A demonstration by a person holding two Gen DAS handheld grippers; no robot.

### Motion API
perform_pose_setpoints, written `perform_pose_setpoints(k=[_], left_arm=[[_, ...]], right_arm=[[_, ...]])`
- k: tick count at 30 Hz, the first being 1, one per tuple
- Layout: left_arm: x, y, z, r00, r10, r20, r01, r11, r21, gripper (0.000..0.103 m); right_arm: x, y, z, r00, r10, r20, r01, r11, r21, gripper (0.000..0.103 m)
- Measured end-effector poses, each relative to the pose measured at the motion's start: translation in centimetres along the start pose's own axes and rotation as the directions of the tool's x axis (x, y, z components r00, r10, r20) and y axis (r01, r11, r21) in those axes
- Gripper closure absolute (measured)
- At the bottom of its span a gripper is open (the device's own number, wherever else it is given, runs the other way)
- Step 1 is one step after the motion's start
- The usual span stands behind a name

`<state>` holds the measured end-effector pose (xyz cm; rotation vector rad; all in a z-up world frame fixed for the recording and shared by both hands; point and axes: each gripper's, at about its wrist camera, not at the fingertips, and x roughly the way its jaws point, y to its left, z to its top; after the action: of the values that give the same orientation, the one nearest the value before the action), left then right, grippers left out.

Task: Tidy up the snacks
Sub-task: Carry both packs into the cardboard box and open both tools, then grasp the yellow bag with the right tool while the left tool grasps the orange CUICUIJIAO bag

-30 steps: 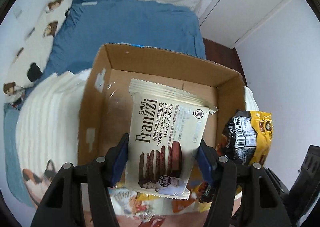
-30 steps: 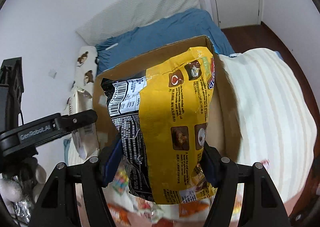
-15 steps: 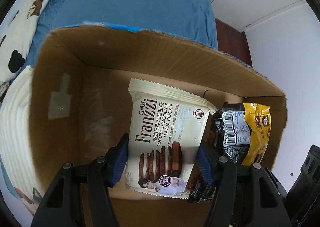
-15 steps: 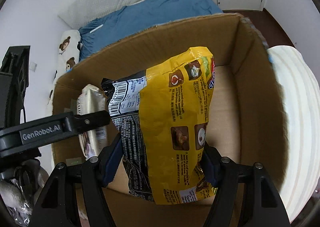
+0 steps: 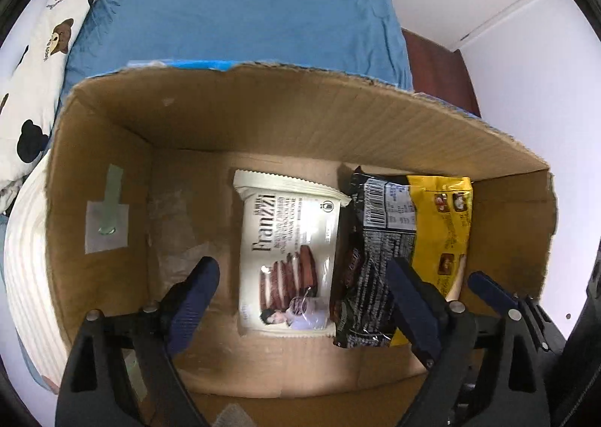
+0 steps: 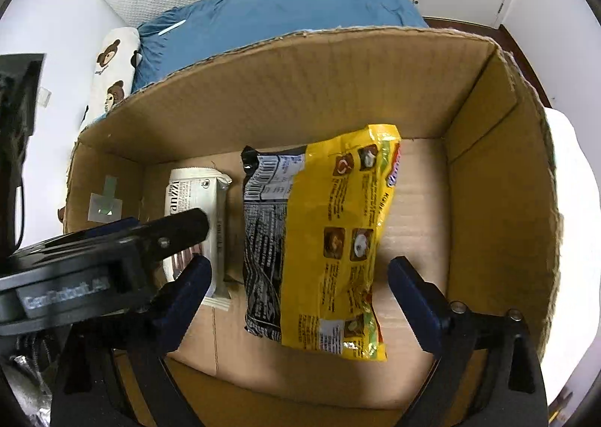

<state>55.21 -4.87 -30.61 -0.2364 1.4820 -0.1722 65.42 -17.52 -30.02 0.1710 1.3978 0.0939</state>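
White walls and a white door close off the room, and a bed with a blue sheet [image 5: 240,9] fills the view from ten to one o'clock in both wrist cameras; a bear-print pillow [image 5: 41,47] lies along its edge at nine to ten o'clock, and a cream ribbed blanket [image 5: 26,258] shows at eight o'clock beside the box

Next in size is the open cardboard box [image 5: 285,126], taking up the middle of both pictures, with a taped patch [image 5: 107,220] on its inner wall at nine o'clock

On the box floor lies the yellow and black snack bag [image 6: 319,239], flat, at the centre of the right wrist view and at three o'clock in the left one. Just beside it, toward nine o'clock, lies the white Franzzi cookie pack [image 5: 289,258], also flat on the floor; whether the two packs touch I cannot tell

Above the cookie pack, the left gripper [image 5: 300,299] has its jaws opening, blue pads wide apart and clear of the pack between them. Over the snack bag, the right gripper [image 6: 300,295] likewise has its jaws opening, pads standing off both sides of the bag
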Motion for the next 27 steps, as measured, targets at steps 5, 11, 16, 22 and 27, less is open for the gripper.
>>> perform_pose_setpoints(k=[5,11,16,22,27], left_arm=[[-2.6,-0.5,-1.9,0.997,0.04,0.064,-0.042,0.999,0.031,0.011],[-7.1,0.3,-4.9,0.978,0.084,0.19,-0.091,0.995,0.027,0.011],[-10.6,-0.2,-7.4,0.956,0.094,0.278,-0.108,0.994,0.036,0.011],[-14.1,-1.0,-10.9,0.931,0.095,0.353,-0.118,0.992,0.044,0.011],[-16.1,-1.5,-14.1,0.922,0.087,0.377,-0.112,0.993,0.046,0.011]], right_arm=[[-1.1,0.8,-1.1,1.0,-0.012,0.013,0.012,1.0,-0.008,0.006],[-4.5,1.4,-4.0,0.996,-0.027,0.09,0.028,1.0,-0.009,0.006],[-8.2,1.7,-6.1,0.987,-0.039,0.156,0.044,0.999,-0.03,0.006],[-13.1,1.8,-9.7,0.973,-0.036,0.228,0.05,0.997,-0.053,0.006],[-16.2,2.1,-12.8,0.964,-0.013,0.265,0.029,0.998,-0.057,0.006]])
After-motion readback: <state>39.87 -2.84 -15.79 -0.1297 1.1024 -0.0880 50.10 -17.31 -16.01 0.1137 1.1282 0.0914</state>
